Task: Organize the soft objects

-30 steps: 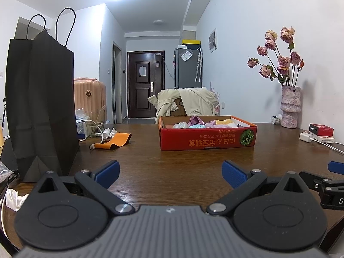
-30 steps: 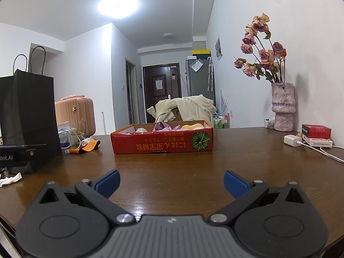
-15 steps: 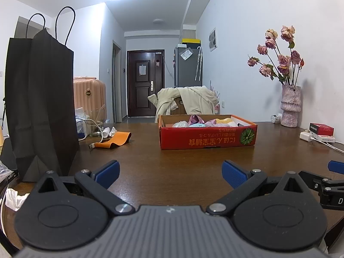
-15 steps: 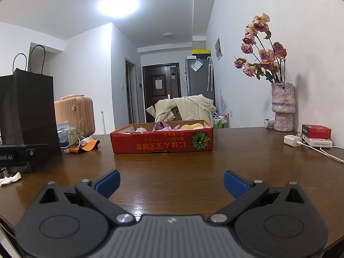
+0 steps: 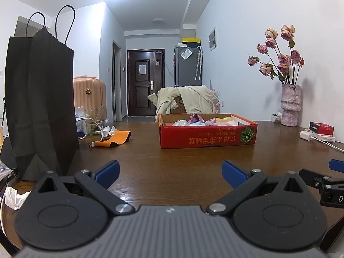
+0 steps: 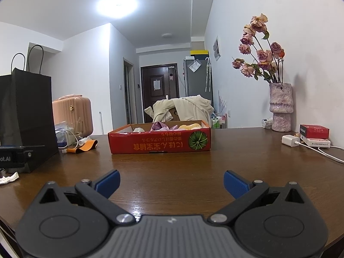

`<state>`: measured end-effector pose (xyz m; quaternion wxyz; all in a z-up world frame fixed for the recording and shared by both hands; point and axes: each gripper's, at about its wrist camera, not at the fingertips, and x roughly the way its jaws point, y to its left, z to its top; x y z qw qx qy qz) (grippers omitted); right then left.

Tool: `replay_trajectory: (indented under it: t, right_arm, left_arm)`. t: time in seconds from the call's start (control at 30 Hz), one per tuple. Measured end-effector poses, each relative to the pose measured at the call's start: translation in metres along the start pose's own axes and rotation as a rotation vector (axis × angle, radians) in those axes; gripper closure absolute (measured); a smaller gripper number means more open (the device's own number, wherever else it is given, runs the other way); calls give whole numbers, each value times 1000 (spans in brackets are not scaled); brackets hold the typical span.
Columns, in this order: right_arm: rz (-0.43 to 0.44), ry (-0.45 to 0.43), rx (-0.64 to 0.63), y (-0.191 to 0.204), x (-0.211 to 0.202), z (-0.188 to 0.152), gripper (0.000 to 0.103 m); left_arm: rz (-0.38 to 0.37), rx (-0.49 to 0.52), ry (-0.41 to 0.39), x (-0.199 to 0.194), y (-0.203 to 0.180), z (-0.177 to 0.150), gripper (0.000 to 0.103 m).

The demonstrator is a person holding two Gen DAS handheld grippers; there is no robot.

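Left gripper (image 5: pixel 171 173): jaws spread wide, nothing between the blue pads, positioned low over the near edge of the brown wooden table (image 5: pixel 182 163). Right gripper (image 6: pixel 171 181): jaws likewise spread wide and holding nothing, at the same near edge, to the right of the left unit; its blue tip is visible at the right margin of the left view.

Red cardboard box (image 5: pixel 207 138): shallow, open-topped, resting on the table at the far centre, well apart from both grippers. Soft objects (image 5: pixel 201 120): piled inside the box, in white, pink, light blue and yellow; individual items cannot be told apart.

Black paper bag (image 5: pixel 40 105): standing upright at the near left. Orange strap (image 5: pixel 114 141): lying flat between the bag and the box, beside a white cable. Vase of dried roses (image 5: pixel 290 105): against the wall at the far right. White charger (image 6: pixel 290 140) and small red box (image 6: pixel 314 131): at the right edge of the table.
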<state>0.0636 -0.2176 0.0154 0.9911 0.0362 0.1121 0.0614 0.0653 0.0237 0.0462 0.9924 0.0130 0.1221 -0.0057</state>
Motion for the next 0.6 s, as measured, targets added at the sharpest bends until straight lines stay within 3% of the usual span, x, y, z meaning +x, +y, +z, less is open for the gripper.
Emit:
replay_trajectory:
  t: [0.37,0.6]
  right_arm:
    - [-13,-38,6,-2,-3,5,0]
    - [-14,-46,1,0,-4,4,0]
  left_arm:
    - [-12,-14,-34,-5,1,1,0]
    - [28,-50,-73,-7,4,2,0]
